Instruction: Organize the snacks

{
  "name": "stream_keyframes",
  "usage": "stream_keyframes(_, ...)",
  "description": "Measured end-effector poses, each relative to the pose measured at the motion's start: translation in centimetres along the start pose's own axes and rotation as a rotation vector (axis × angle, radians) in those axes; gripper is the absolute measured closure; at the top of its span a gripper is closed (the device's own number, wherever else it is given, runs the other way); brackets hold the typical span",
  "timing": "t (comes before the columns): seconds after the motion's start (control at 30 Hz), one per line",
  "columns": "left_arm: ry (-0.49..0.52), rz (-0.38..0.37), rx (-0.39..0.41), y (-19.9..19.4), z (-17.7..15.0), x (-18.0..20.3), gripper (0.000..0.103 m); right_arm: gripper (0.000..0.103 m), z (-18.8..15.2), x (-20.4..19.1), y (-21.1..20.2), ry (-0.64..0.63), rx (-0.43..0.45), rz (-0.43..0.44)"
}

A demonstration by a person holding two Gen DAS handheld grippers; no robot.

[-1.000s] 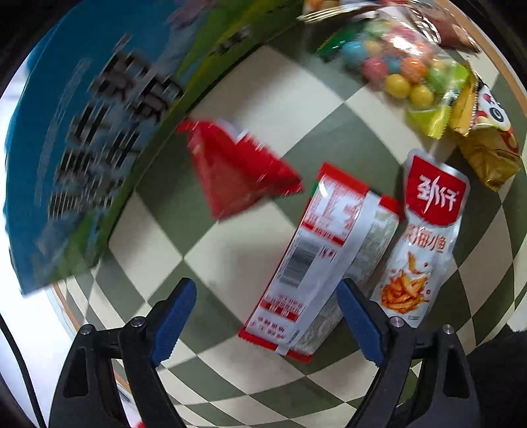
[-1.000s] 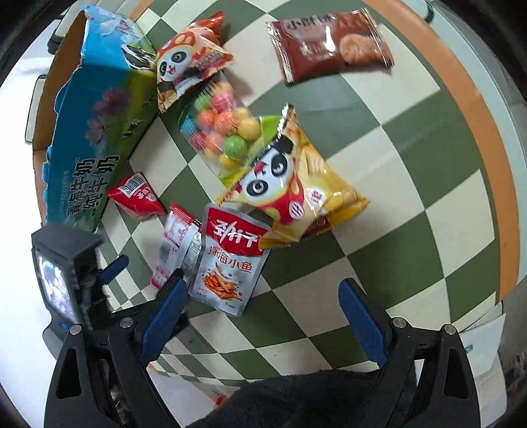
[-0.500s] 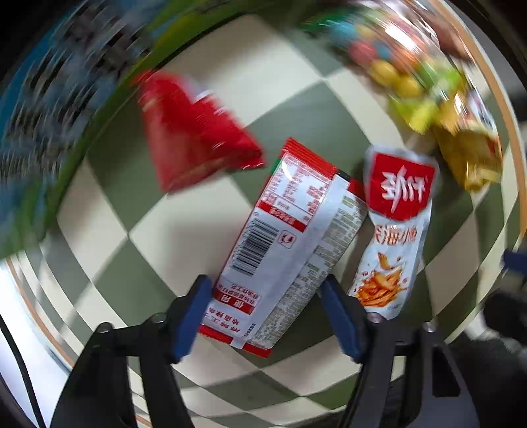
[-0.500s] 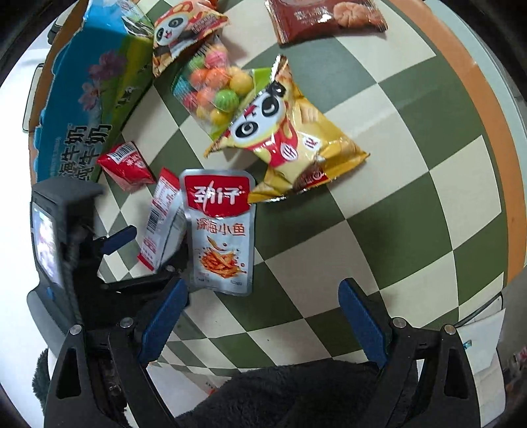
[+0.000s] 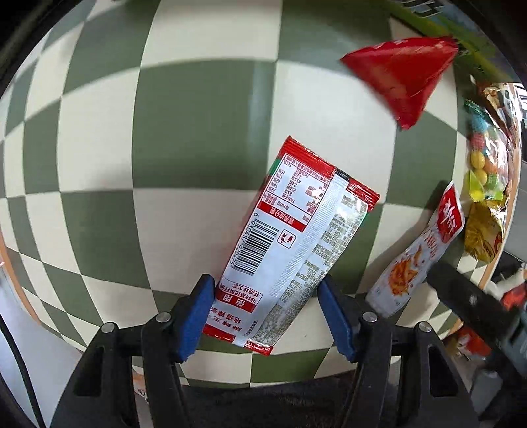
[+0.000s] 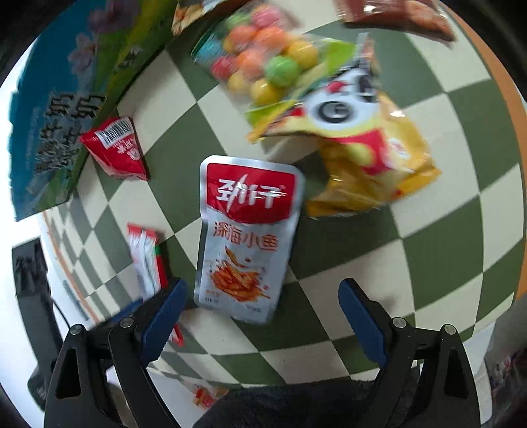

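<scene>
My left gripper (image 5: 265, 289) points steeply down and its jaws are closing. Both blue pads (image 5: 194, 316) touch the long edges of a red-and-white packet (image 5: 296, 237) that lies barcode side up between them. That same packet (image 6: 145, 260) shows at the lower left of the right wrist view. A silver fish-snack pouch (image 6: 245, 237) with a red top lies on the checkered table (image 6: 428, 263). Its lower end sits between the fingers of my open right gripper (image 6: 263, 293), nearer the left finger, and neither pad touches it. In the left wrist view this pouch (image 5: 425, 250) lies to the right.
A red triangular packet (image 6: 115, 148) lies beside a blue-green carton (image 6: 56, 108) at the left. A bag of coloured candy balls (image 6: 263, 62), a yellow panda bag (image 6: 362, 138) and a brown packet (image 6: 395, 13) lie further back. The table's orange rim (image 6: 507, 98) runs along the right.
My left gripper's jaws have narrowed onto the red-and-white packet, and the gripper has rolled with the packet in it. The right gripper has come closer over the fish-snack pouch.
</scene>
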State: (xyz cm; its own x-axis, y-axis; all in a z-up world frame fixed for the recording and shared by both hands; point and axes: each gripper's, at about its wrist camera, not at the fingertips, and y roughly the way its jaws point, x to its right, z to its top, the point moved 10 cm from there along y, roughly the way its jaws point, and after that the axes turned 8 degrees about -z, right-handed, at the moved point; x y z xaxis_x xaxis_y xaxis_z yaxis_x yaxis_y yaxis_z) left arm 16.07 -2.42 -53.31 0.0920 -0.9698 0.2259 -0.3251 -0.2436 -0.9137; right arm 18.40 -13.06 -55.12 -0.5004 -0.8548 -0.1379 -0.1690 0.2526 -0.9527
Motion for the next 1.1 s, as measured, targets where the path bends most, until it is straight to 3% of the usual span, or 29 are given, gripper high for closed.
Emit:
stream_keyframes(0.27,0.186,0.137,0.003,1.5,0.9,1.2,0.039,0.006,0.9,-2.0,2.4,0.004,-0.023,-0.078)
stream_keyframes(0.37,0.184,0.131,0.000,1.9,1.7,2.2,0.039,0.008,1.1,-2.5,2.5,-0.011,-0.002,-0.143)
stream_keyframes(0.47,0.156,0.087,-0.010,2.2,1.6,3.3,0.039,0.022,1.0,-2.8,2.3,-0.077,0.033,-0.228)
stream_keyframes(0.5,0.154,0.077,-0.012,2.4,1.7,3.5,0.039,0.033,0.8,-3.1,2.2,-0.112,0.046,-0.255)
stream_keyframes(0.53,0.163,0.077,-0.015,2.6,1.7,3.8,0.039,0.038,0.7,-3.2,2.0,-0.155,0.063,-0.284)
stream_keyframes(0.63,0.250,0.125,-0.043,2.9,1.8,4.2,0.038,0.044,0.2,-3.7,1.7,-0.270,0.075,-0.293)
stream_keyframes(0.77,0.353,0.188,-0.081,4.3,1.8,5.9,0.033,0.040,-0.9,-3.2,2.0,-0.406,0.036,-0.339)
stream_keyframes(0.87,0.415,0.208,-0.119,5.3,1.8,7.6,0.024,0.037,-1.3,-3.2,2.4,-0.415,-0.002,-0.321)
stream_keyframes(1.0,0.453,0.239,-0.124,6.9,1.6,9.0,0.024,0.035,-1.1,-2.6,2.2,-0.372,-0.007,-0.280)
stream_keyframes(1.1,0.388,0.253,-0.072,6.8,2.1,9.2,0.040,0.035,-0.7,-1.8,1.7,-0.348,-0.016,-0.271)
